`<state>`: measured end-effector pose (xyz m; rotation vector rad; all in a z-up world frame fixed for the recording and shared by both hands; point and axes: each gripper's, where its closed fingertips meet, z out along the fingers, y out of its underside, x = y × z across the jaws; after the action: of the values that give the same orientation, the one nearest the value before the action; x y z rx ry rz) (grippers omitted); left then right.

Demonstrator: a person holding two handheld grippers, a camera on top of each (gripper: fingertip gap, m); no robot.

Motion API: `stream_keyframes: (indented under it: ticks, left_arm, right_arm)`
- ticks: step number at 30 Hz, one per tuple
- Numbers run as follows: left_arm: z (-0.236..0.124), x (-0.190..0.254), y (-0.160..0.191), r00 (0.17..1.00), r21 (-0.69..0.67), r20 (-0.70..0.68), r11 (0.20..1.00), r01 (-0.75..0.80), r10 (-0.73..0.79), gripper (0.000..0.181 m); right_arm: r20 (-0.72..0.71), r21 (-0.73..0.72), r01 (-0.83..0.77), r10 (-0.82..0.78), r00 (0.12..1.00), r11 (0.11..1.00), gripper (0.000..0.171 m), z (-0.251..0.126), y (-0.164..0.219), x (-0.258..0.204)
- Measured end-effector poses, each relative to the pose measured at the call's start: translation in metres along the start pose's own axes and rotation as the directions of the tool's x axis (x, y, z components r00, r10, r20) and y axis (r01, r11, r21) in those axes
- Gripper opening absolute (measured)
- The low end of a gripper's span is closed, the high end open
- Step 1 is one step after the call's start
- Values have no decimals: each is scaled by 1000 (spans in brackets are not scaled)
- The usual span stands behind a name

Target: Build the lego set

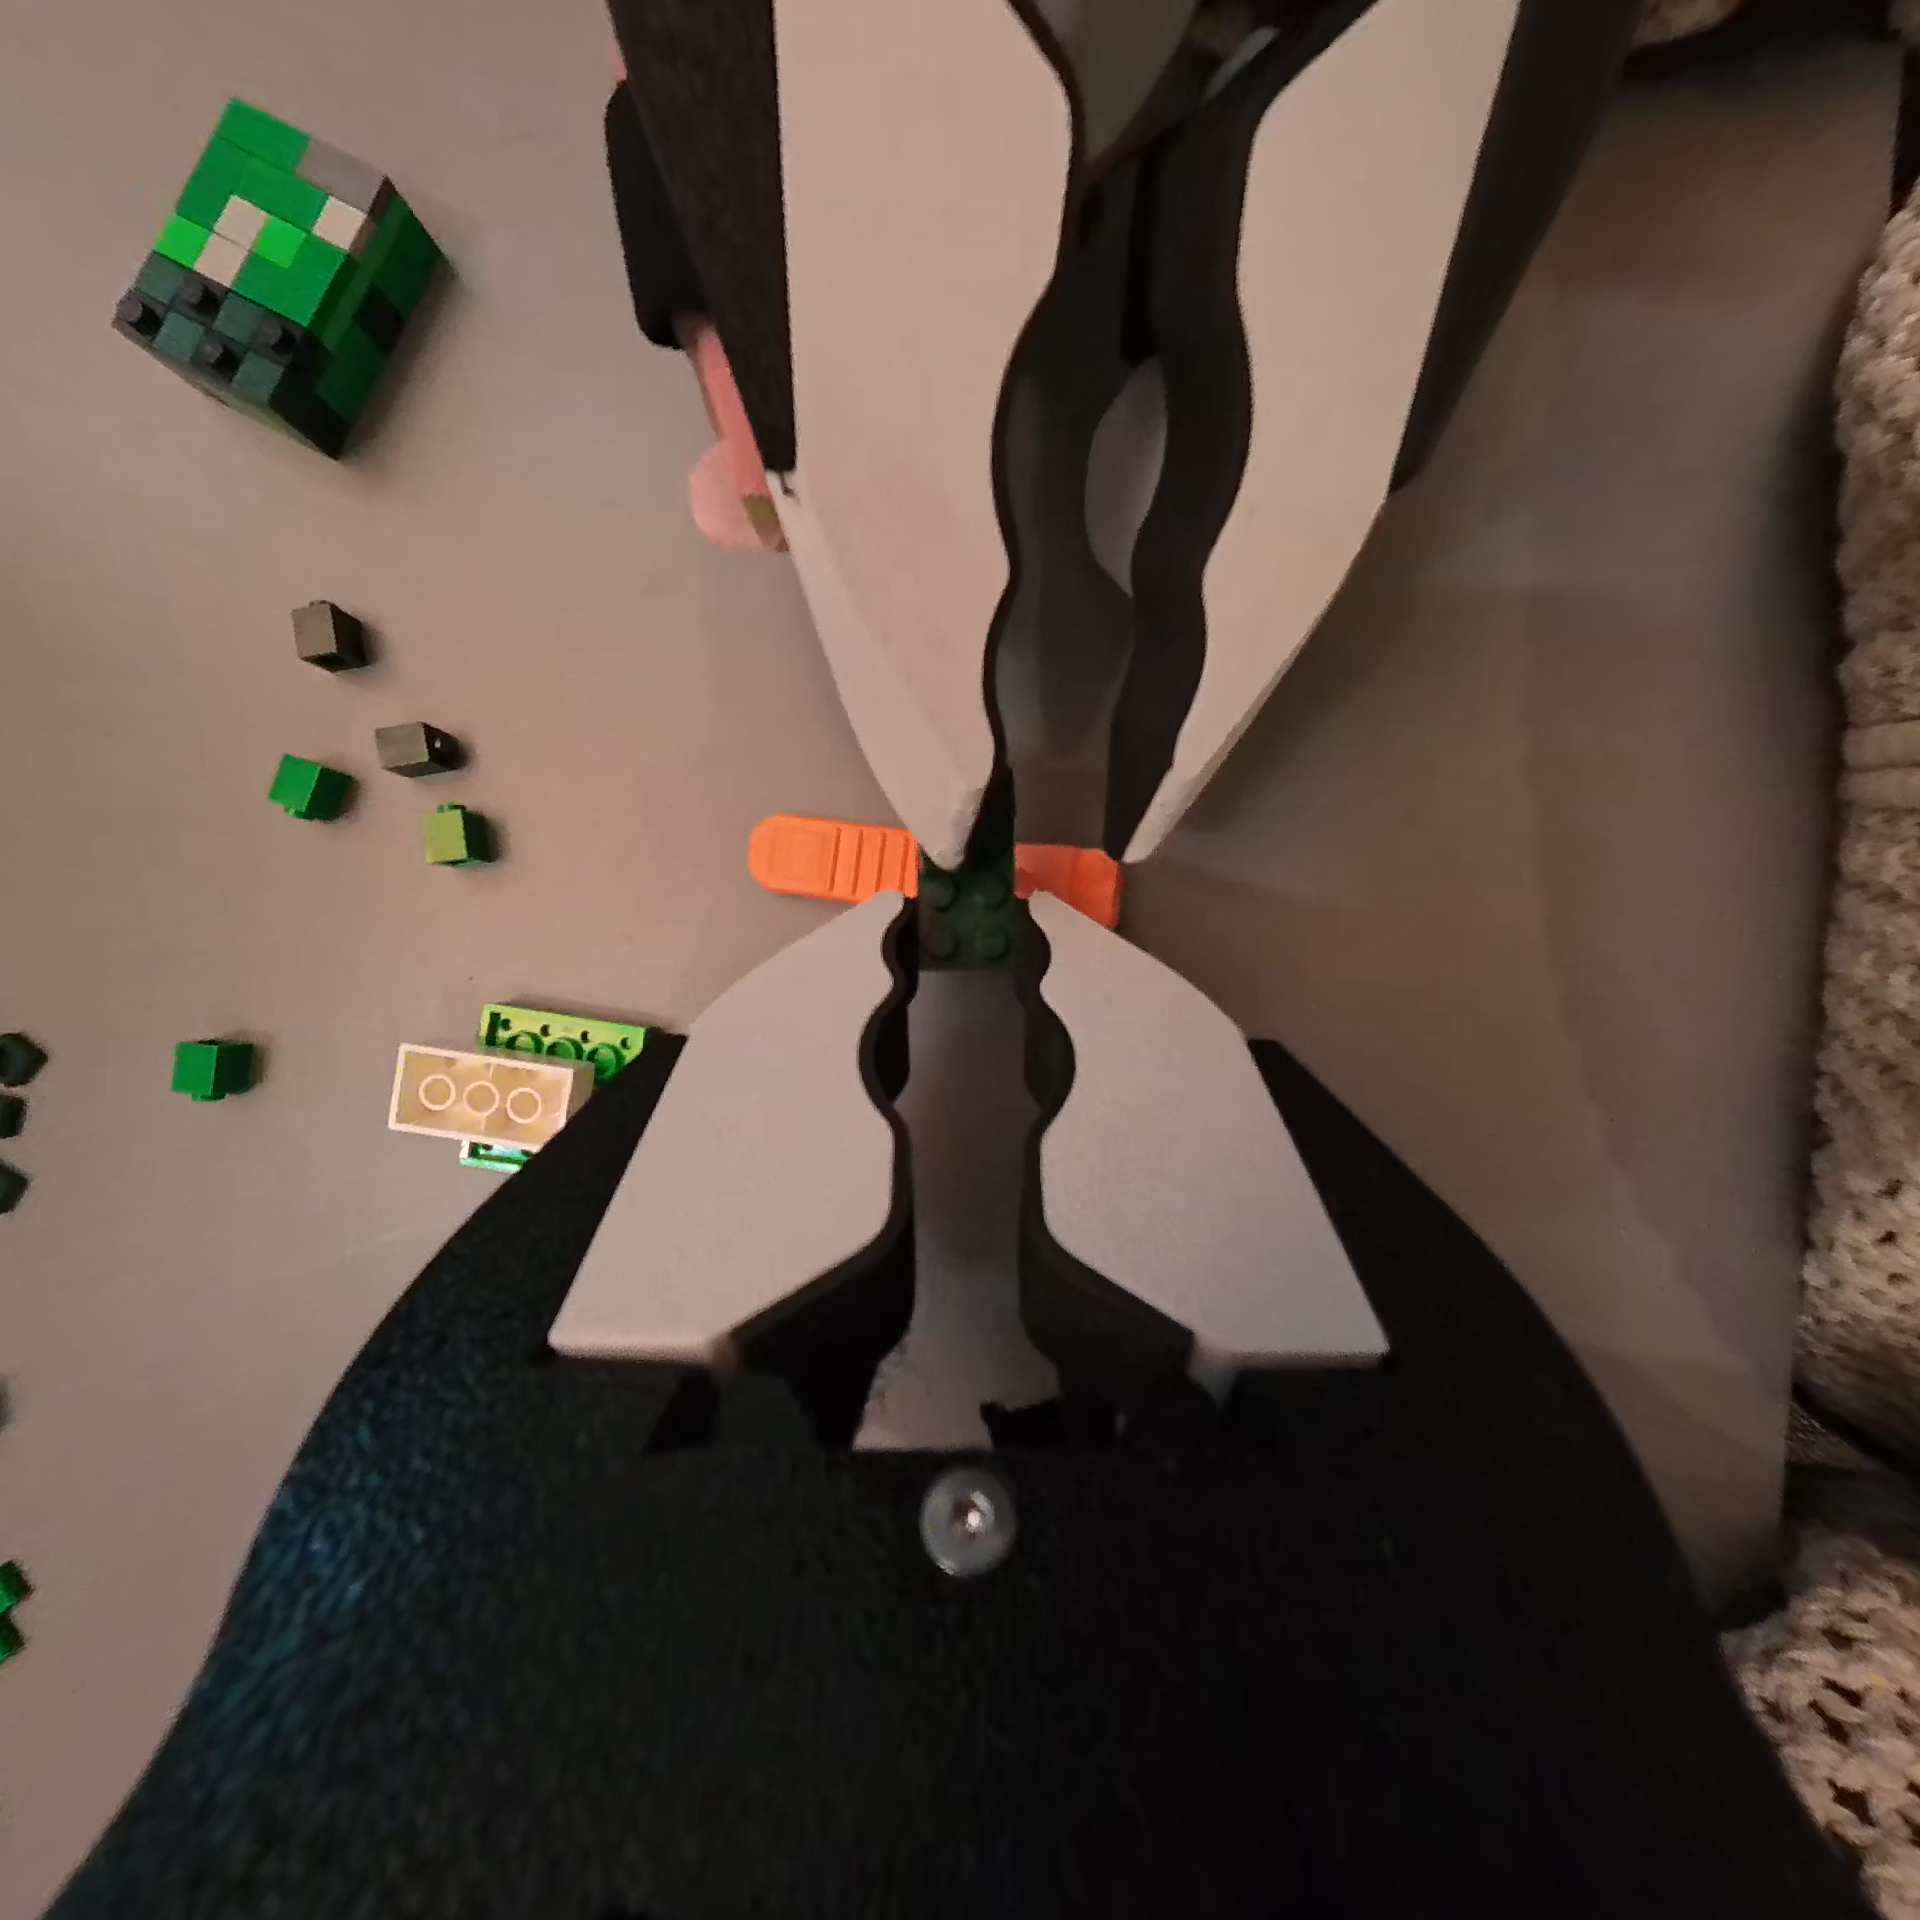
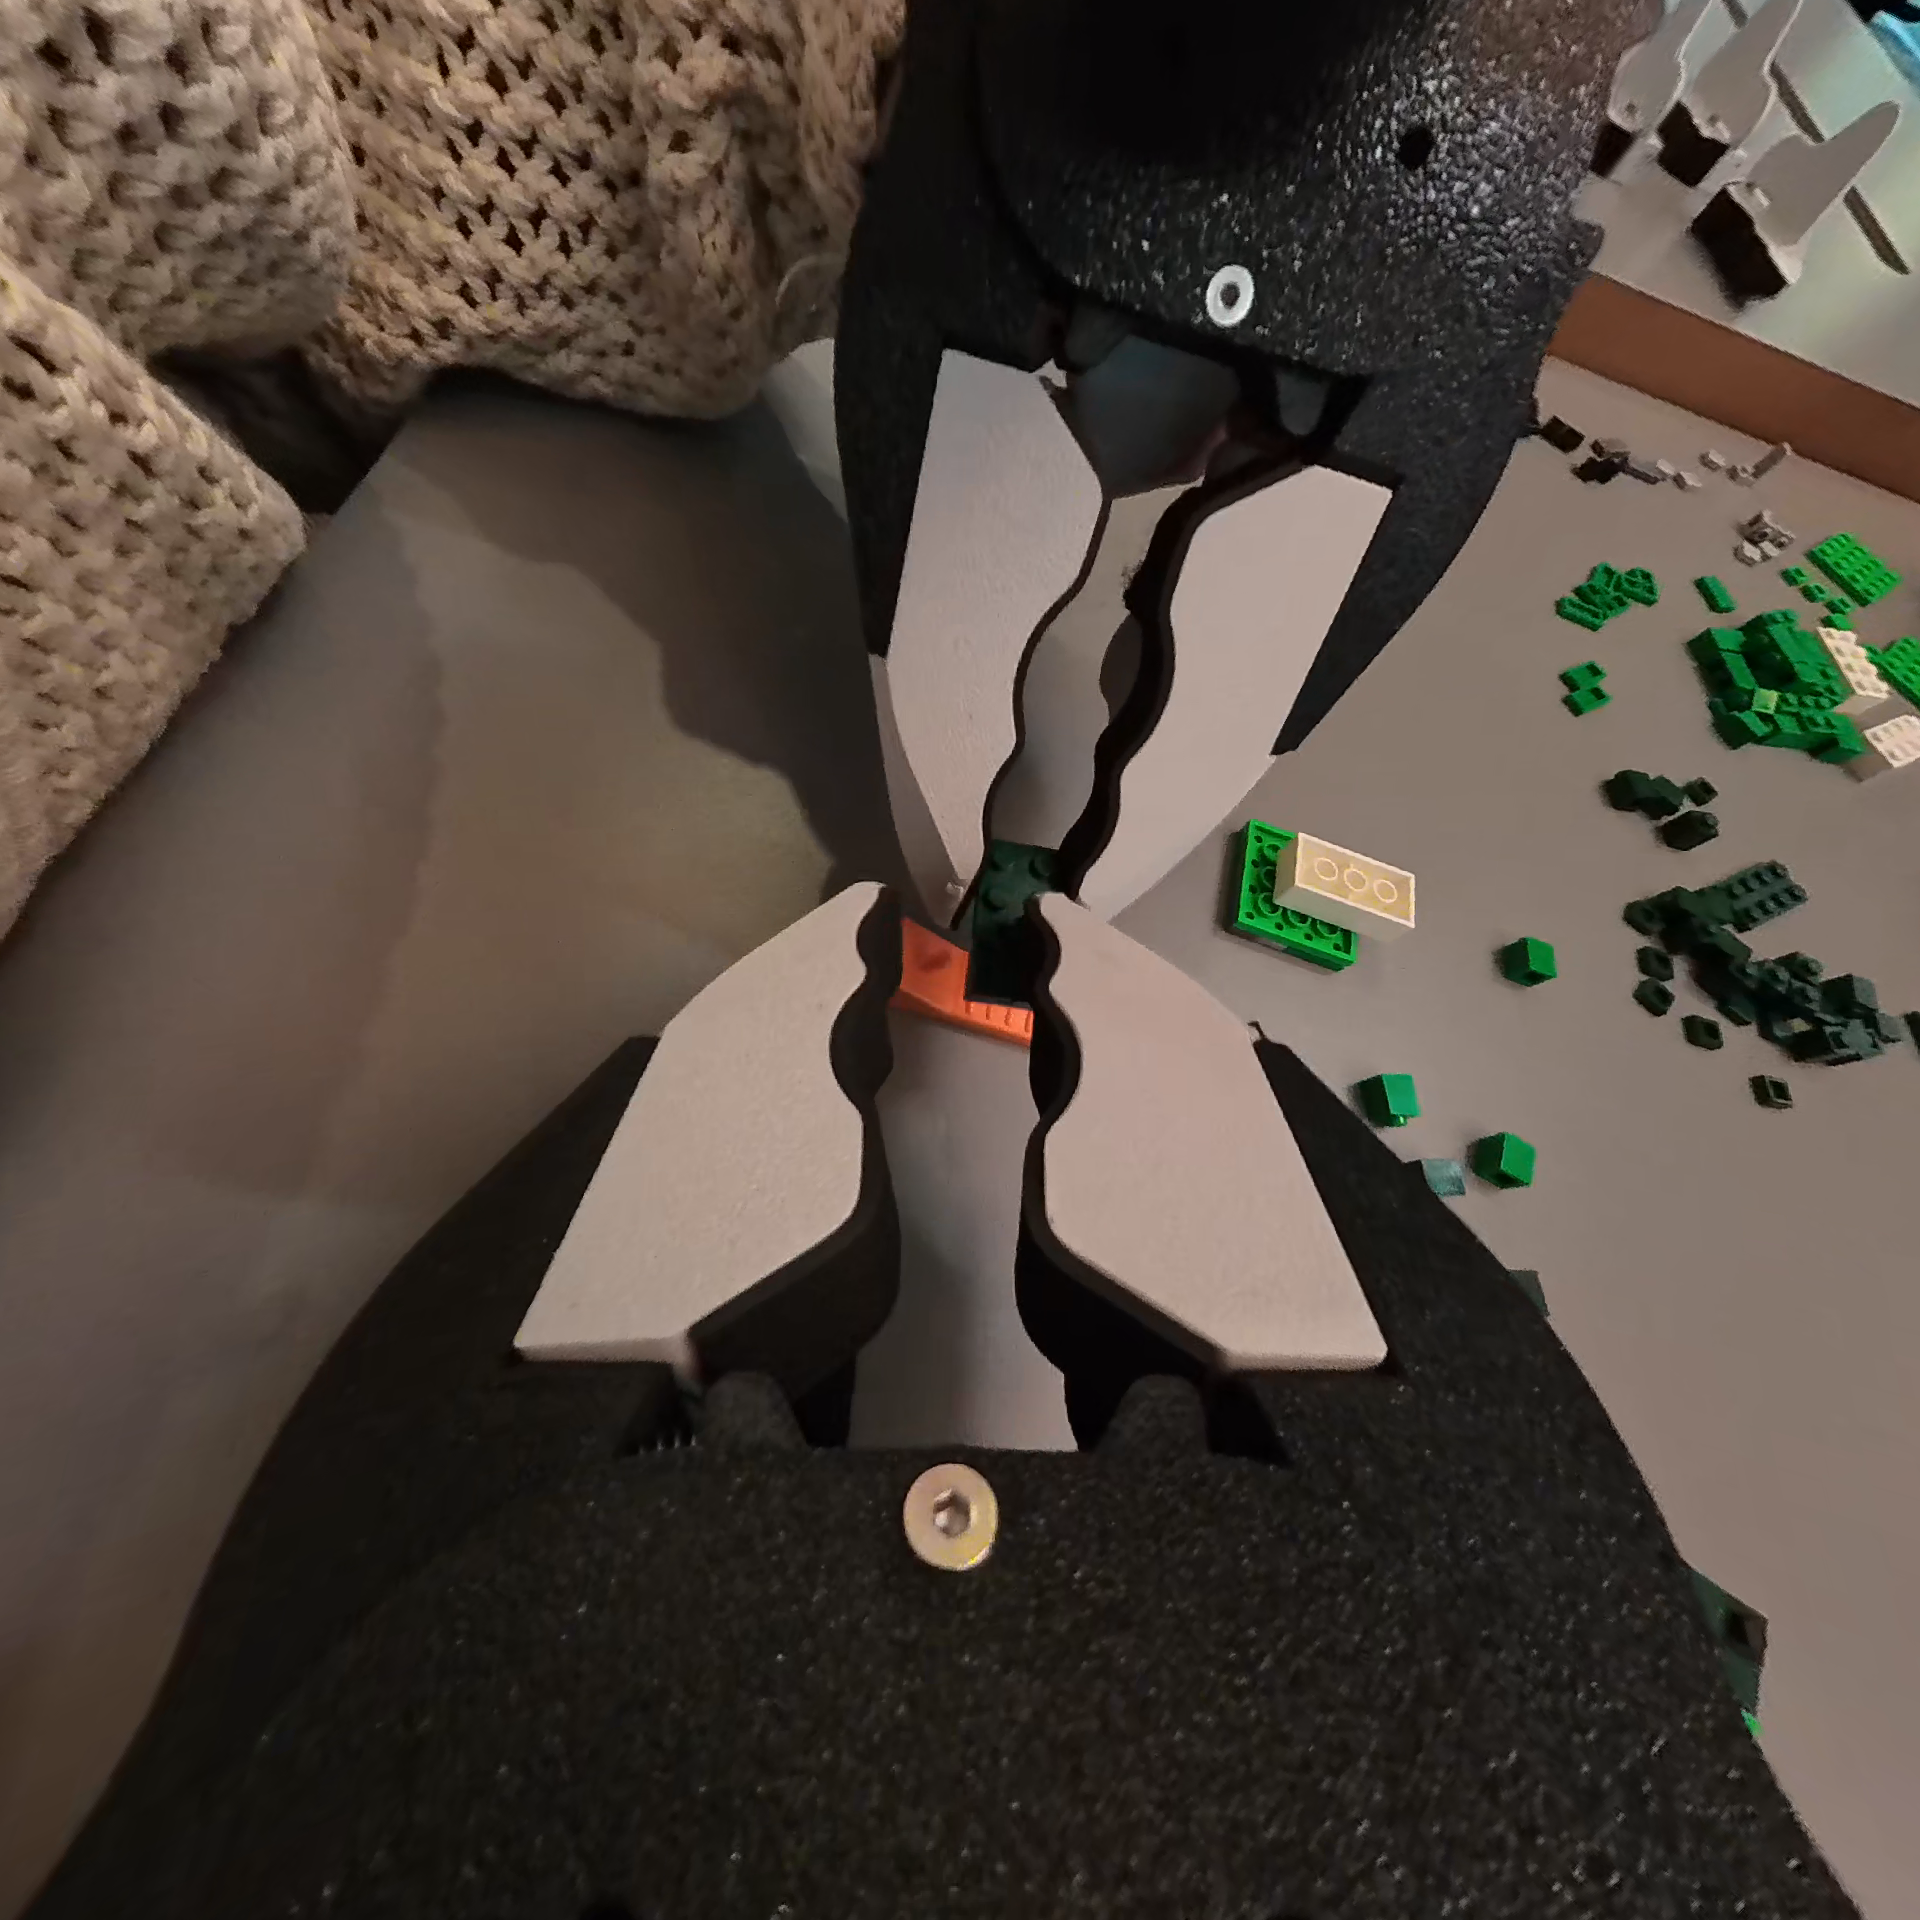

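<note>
My left gripper point(image 1: 961, 920) is shut on a small dark green plate point(image 1: 966, 925), studs facing the camera. An orange brick separator point(image 1: 821, 857) lies crosswise behind the plate, just above the grey table. My right gripper point(image 1: 1049, 847) comes in from the top and is shut on the separator's right end. In the right wrist view, my right gripper point(image 2: 956, 904) holds the orange separator point(image 2: 930, 977). There the left gripper point(image 2: 1018, 904) reaches down from above with the dark green plate point(image 2: 1008, 862). The two gripper tips nearly touch.
A green cube build point(image 1: 281, 281) stands at the far left. A white brick on a bright green plate point(image 2: 1351, 883) and loose small bricks point(image 1: 416, 748) lie nearby. Green point(image 2: 1787, 675) and dark green piles point(image 2: 1766, 977) lie further off. Beige knitted fabric point(image 2: 312, 208) borders the table. The tips of both grippers are at nearly the same place. Both grippers' tips are roughly 15 cm from the green cube build point(image 1: 281, 281).
</note>
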<state>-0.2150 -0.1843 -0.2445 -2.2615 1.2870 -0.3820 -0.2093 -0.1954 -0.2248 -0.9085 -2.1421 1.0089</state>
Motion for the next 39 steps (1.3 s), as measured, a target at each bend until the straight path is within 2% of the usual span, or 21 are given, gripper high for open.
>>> stream_keyframes:
  ticks: [10, 13, 15, 18, 20, 24, 26, 32, 39]
  left_arm:
    - [0, 0, -1, 1000, 1, 3, 1000, -3, 3, 17]
    - [-1, -1, -1, 1000, 6, 13, 1000, -8, 8, 17]
    - [-2, -3, -2, 1000, 15, 27, 1000, -13, 13, 17]
    - [-5, -5, -3, 999, 27, 47, 999, -20, 19, 17]
    - [-6, -7, -4, 998, 29, 55, 999, -24, 22, 17]
    - [-9, -8, -6, 998, 32, 60, 999, -24, 22, 17]
    - [-10, -9, -8, 998, 36, 62, 999, -24, 22, 17]
    - [-9, -11, -9, 997, 17, 70, 999, -36, 34, 17]
    - [-7, -12, -12, 997, 21, 71, 999, -32, 30, 17]
  right_arm:
    - [-14, 28, -7, 7, 1000, 1000, 21, -3, -4, 3]
    - [-25, 96, -86, 88, 996, 992, 19, -11, -9, 11]
    - [-23, 154, -221, 227, 974, 963, 17, -17, -11, 22]
    - [53, 182, -528, 528, 848, 830, 23, -22, -4, 38]
    - [136, 152, -711, 698, 703, 686, 28, -20, 2, 40]
    - [283, 120, -892, 846, 451, 436, 29, -16, 0, 35]
    - [340, 101, -928, 864, 371, 359, 28, -14, -3, 31]
    - [358, 106, -954, 884, 300, 281, 20, -14, 0, 34]
    - [366, 78, -963, 891, 268, 258, 21, -11, 4, 31]
